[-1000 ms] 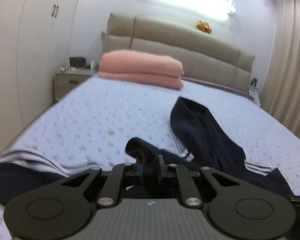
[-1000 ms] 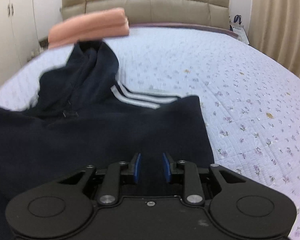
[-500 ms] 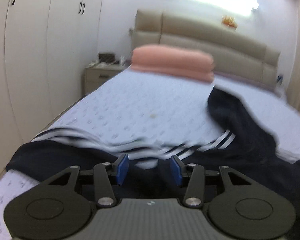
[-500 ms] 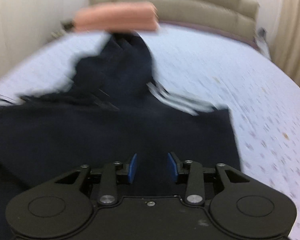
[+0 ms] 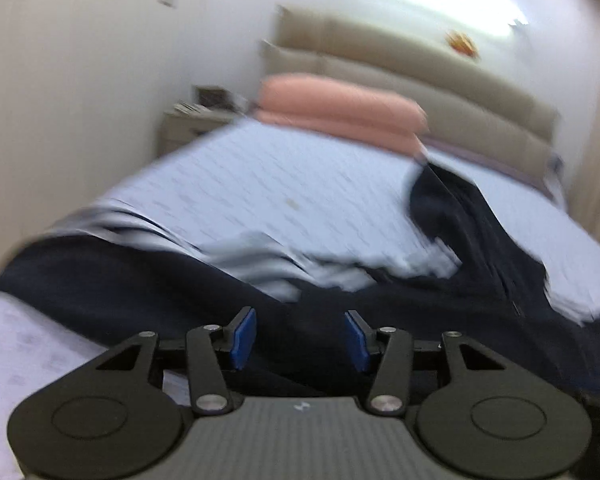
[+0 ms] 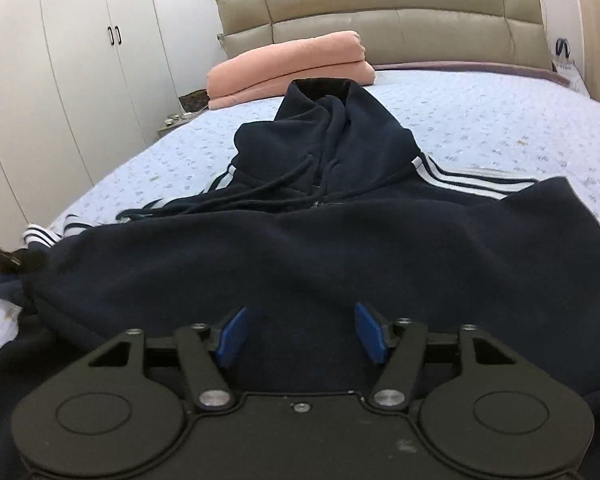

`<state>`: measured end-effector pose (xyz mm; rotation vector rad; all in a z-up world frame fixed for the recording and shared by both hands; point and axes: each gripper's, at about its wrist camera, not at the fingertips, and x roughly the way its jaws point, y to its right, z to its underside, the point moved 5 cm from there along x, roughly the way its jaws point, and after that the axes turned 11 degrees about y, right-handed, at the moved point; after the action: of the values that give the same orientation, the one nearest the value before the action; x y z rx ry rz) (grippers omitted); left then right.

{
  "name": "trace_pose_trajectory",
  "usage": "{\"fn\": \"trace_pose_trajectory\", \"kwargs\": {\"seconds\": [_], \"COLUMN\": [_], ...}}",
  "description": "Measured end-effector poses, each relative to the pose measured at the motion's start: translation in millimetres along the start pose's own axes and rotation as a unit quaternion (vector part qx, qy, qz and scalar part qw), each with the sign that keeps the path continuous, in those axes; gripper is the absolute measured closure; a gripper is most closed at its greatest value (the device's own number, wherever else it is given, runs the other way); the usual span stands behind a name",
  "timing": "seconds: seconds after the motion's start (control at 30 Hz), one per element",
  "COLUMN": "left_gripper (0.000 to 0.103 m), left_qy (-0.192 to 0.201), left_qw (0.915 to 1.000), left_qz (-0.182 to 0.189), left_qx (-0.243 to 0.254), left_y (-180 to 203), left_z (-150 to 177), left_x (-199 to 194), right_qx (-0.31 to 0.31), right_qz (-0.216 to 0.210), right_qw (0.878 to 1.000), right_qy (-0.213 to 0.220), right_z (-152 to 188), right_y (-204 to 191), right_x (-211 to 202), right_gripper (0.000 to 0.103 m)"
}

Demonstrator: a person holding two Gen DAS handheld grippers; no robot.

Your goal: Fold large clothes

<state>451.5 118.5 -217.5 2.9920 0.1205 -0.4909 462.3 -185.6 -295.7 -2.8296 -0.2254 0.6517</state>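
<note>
Releasing the hoodie on the bed

We see our left gripper [image 5: 300, 334] and right gripper [image 6: 300, 330] both opening, pads clear of the fabric beneath them. The navy hoodie [image 6: 300, 240] lies spread on the bed [image 6: 500, 120], its hood towards the folded pink blanket [image 6: 292, 64].

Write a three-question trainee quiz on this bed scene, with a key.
1. True or false: the navy hoodie lies with its hood toward the headboard.
2. What lies by the headboard, beyond the hood? A) folded pink blanket B) grey pillow C) laundry basket
3. Fill in: the right gripper has its jaws ____, pads clear of the cloth.

Key: 1 true. 2 A, the folded pink blanket. 3 opening, the hoodie under them and not pinched. The left gripper is opening too, over the same dark cloth.
</note>
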Motion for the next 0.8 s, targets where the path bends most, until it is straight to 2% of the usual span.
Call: {"fn": "trace_pose_trajectory", "kwargs": {"seconds": [0.1,0.17,0.2,0.3,0.37,0.47,0.57,0.63,0.67,0.73,0.8], "left_gripper": [0.048,0.044,0.044,0.043,0.042,0.034,0.032,0.032,0.031,0.031,0.030], "left_qy": [0.027,0.031,0.023,-0.019,-0.037,-0.047,-0.072,-0.094,-0.094,-0.094,-0.104], "left_qw": [0.9965,0.9899,0.9847,0.9693,0.9588,0.9436,0.9208,0.8970,0.8886,0.8800,0.8655], "left_qz": [-0.065,-0.108,-0.128,-0.150,-0.154,-0.143,-0.139,-0.125,-0.121,-0.119,-0.107], "left_qx": [-0.045,-0.087,-0.116,-0.194,-0.235,-0.295,-0.357,-0.413,-0.432,-0.450,-0.478], "left_y": [-56.2,-109.1,-139.2,-211.2,-244.6,-278.0,-302.3,-315.7,-320.2,-327.5,-336.1], "left_z": [-28.3,-43.8,-48.5,-52.5,-48.8,-37.7,-21.9,-6.8,-1.7,5.1,15.6], "left_x": [-15.3,-20.8,-20.8,-13.3,-4.0,10.7,27.1,36.0,39.1,48.4,54.6], "right_qx": [-0.031,-0.032,-0.029,-0.028,-0.032,-0.033,-0.033,-0.033,-0.034,-0.034,-0.035], "right_qz": [0.013,0.014,0.013,0.013,0.015,0.015,0.015,0.015,0.016,0.016,0.016], "right_qw": [0.999,0.999,0.999,0.999,0.999,0.999,0.999,0.999,0.999,0.999,0.999], "right_qy": [0.003,0.005,0.006,0.008,0.009,0.010,0.011,0.012,0.012,0.013,0.013], "right_z": [4.0,6.0,7.9,8.8,9.1,8.7,8.7,8.9,9.1,9.2,9.2], "right_y": [-9.6,-9.8,-9.6,-9.4,-10.3,-10.2,-9.6,-9.7,-9.8,-10.0,-10.1], "right_x": [0.0,-2.1,-4.4,-4.2,-3.6,-4.2,-4.8,-4.5,-4.3,-4.1,-4.1], "right_gripper": [0.029,0.029,0.029,0.029,0.028,0.027,0.027,0.027,0.026,0.026,0.026]}}
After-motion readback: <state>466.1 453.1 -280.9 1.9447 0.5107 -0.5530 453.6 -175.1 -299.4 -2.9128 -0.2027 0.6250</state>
